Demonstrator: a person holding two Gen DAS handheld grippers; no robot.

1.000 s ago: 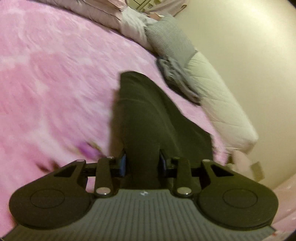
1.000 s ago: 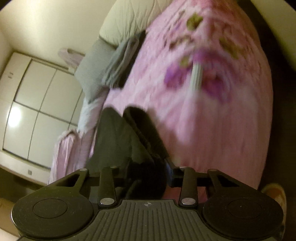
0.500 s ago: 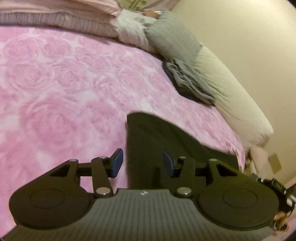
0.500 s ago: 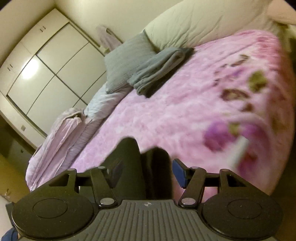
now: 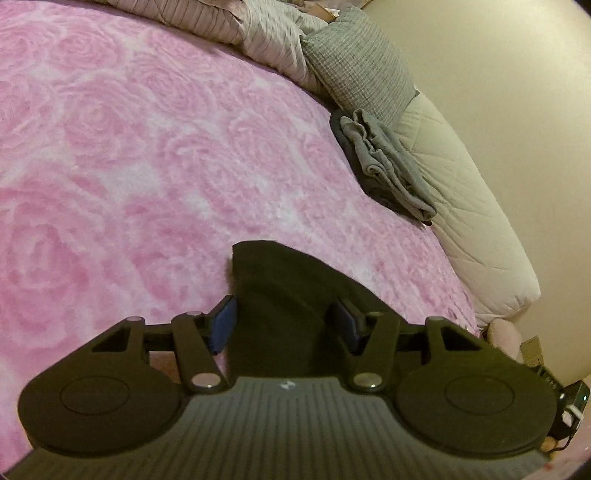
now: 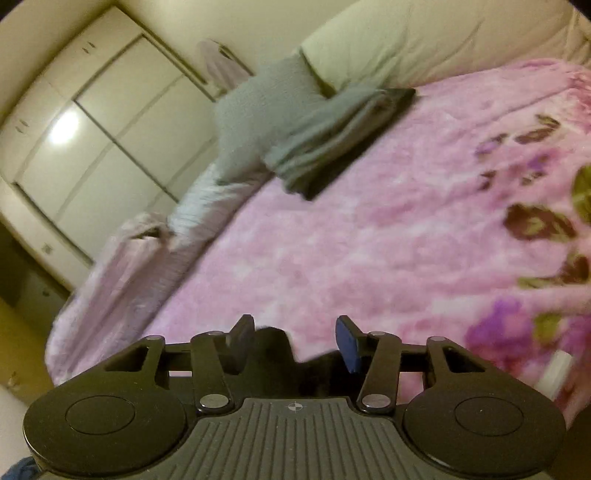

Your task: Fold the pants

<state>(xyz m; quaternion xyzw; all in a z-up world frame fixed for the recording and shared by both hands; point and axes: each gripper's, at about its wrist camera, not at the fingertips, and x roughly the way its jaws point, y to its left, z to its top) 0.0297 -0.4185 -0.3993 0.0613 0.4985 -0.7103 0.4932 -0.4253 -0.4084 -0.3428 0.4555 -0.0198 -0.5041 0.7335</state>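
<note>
The dark pants (image 5: 280, 280) lie folded on the pink rose blanket (image 5: 129, 147), stretching right toward the bed's edge. My left gripper (image 5: 284, 319) hovers over their near end. Its jaws are opening; the cloth shows between the blue pads (image 5: 225, 321), which do not press on it. In the right wrist view only a dark bump of the pants (image 6: 317, 369) shows low between the fingers. My right gripper (image 6: 295, 338) has its jaws closing, and its pads stand apart from the cloth.
A stack of folded grey clothes (image 5: 384, 166) (image 6: 332, 136) rests against a grey pillow (image 5: 358, 62) and a cream quilted bolster (image 5: 469, 206). Striped bedding (image 5: 258, 33) lies at the bed's head. White wardrobe doors (image 6: 92, 140) stand beyond the bed.
Both grippers let go of the pants and their jaws spread. The left gripper drew back along the cloth. The right one rolled level and pulled back, so less of the pants shows.
</note>
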